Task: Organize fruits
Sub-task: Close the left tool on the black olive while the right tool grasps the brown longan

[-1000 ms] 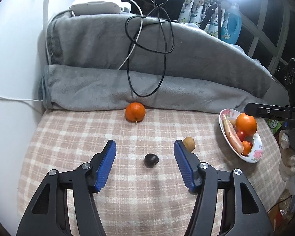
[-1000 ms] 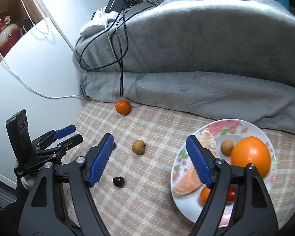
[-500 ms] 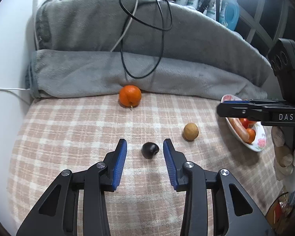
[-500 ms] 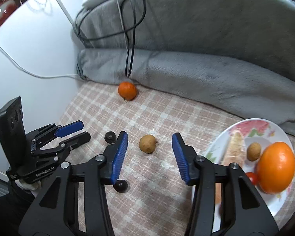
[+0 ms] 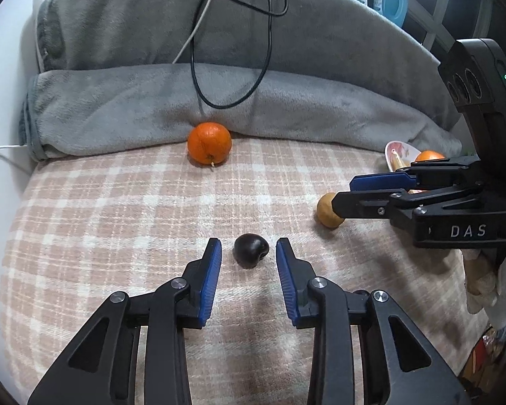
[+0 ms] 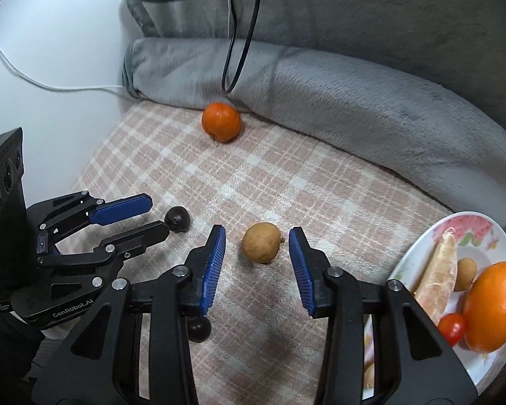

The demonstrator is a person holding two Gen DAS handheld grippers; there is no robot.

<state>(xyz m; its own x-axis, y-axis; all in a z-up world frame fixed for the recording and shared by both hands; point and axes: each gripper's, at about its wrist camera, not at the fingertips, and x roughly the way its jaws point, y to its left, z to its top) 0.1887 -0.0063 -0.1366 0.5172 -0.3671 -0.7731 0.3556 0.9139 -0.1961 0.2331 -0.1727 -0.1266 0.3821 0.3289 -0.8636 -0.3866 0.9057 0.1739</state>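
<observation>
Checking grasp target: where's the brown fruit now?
Right wrist view: brown fruit on the plaid cloth, between the closing right gripper pads, untouched; plate to its right.

Plaid cloth (image 6: 286,182) under orange (image 6: 221,121), brown fruit (image 6: 261,242), plate (image 6: 418,263).

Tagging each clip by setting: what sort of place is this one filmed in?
Most likely a home, perhaps a bed or padded bench by a window: a checked cloth with a folded grey blanket behind it, charger cables draped over that, and a floral plate of fruit.
</observation>
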